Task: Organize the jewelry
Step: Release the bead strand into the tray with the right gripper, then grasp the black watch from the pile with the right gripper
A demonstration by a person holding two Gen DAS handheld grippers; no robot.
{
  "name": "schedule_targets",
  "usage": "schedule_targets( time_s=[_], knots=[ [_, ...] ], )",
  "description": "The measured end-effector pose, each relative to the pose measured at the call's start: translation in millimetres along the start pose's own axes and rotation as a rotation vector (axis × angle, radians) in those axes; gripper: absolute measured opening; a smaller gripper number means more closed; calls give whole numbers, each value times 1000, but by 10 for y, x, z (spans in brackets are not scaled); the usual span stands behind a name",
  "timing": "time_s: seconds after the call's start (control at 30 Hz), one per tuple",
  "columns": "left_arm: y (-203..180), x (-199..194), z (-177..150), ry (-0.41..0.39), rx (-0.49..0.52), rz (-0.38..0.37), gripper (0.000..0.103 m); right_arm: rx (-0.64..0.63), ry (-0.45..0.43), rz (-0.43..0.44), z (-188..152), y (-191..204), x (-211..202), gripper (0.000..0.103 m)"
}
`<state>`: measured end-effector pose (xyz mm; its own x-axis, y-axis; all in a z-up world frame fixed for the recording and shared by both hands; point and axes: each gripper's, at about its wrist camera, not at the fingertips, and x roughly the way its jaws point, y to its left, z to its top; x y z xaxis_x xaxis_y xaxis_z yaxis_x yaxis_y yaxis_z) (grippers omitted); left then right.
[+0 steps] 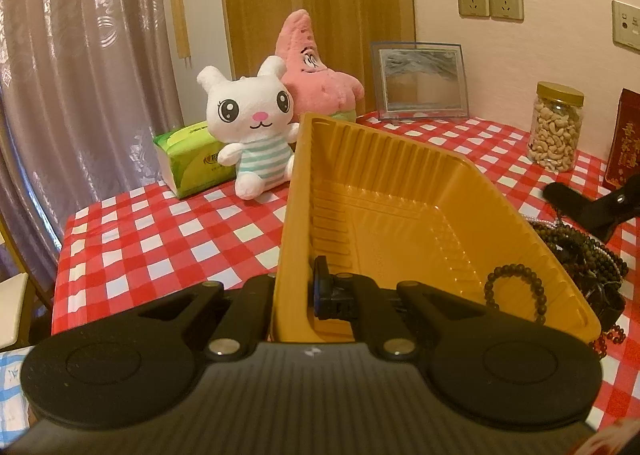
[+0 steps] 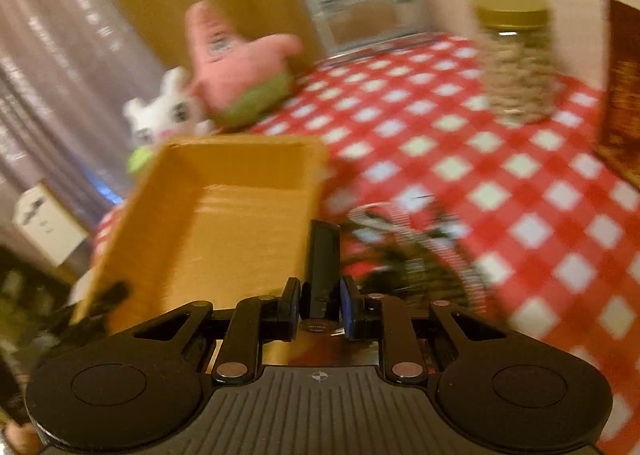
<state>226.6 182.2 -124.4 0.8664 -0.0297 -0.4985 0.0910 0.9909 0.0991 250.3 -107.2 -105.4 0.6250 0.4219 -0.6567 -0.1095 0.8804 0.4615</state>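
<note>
Tilted yellow tray holds 1 dark bead bracelet.

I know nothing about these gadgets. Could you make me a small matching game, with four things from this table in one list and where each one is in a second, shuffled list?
Things:
1. yellow plastic tray
2. dark brown beaded bracelet
3. clear jar of cashews with a gold lid
4. flat black strap-like piece

Places:
A. standing on the red-and-white checked tablecloth, near the wall
B. clamped by its side wall in the left gripper
C. held between the pads of the right gripper
D. lying inside the tray

Pairs: 1-B, 2-D, 3-A, 4-C
</note>
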Motion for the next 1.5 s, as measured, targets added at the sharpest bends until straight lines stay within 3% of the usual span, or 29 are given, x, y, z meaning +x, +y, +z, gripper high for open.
schedule_targets(
  time_s=[0.17, 0.4, 0.47, 0.53, 0.67, 0.83, 1.07, 1.5],
  knots=[
    [-10, -8, 2, 0, 3, 0, 2, -35, 61, 45, -143, 320, 252, 21],
    [-18, -14, 10, -1, 4, 0, 2, -54, 113, 44, -310, 434, 557, 21],
    [-17, -16, 9, -1, 4, 1, 2, -63, 109, 56, -327, 441, 562, 22],
    [-18, -13, 7, 0, 2, -1, 2, -80, 101, 75, -321, 453, 527, 32],
    [-3, -27, -8, 4, -6, 2, 3, -107, 16, 122, -320, 434, 217, 37],
    [43, -51, -39, 9, -18, 9, 3, -166, -59, 45, -349, 227, -162, 37],
    [117, -95, -67, 15, -30, 29, 3, -244, 8, -86, -492, -119, -274, 37],
    [116, -148, -90, 20, -29, 40, 3, -307, 91, -109, -580, -3, 127, 36]
  ],
)
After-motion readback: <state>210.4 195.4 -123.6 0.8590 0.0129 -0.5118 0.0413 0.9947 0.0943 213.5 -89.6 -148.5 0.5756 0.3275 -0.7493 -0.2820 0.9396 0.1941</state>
